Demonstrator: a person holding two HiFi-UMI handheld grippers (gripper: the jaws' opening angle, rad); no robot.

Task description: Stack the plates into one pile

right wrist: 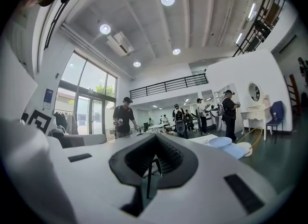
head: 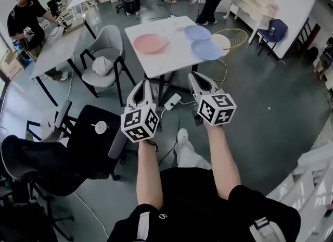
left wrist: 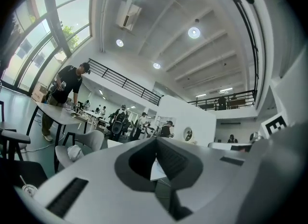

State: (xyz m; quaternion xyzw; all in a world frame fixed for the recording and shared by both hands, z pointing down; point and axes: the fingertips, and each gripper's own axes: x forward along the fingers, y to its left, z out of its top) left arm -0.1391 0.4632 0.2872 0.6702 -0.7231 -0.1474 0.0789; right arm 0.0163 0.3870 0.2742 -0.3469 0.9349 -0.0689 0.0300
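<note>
In the head view both arms reach forward from the bottom of the frame, well short of the white square tabletop (head: 171,59) that stands in the upper middle. The left gripper (head: 141,92) sits left of centre and the right gripper (head: 201,83) right of centre, side by side over the grey floor, each with its marker cube nearest the camera. In the left gripper view the left gripper (left wrist: 155,142) has its jaws drawn together with nothing held between them. The right gripper view shows the same of the right gripper (right wrist: 155,140): jaws closed and empty. Four plates lie unstacked on the tabletop. The pink plate (head: 151,43) rests alone toward the left side. The upper blue plate (head: 197,32) lies near the far right corner. The lower blue plate (head: 206,50) sits just below it toward the right edge. The cream plate (head: 222,41) lies at the right edge, its rim meeting the lower blue plate's. In the right gripper view the blue and cream plates show small at middle right. A grey chair (head: 106,40) with a crumpled white cloth (head: 102,65) on its seat stands left of the tabletop. A black office chair (head: 67,150) fills the lower left, and a white power strip (head: 172,100) lies on the floor between the grippers.
</note>
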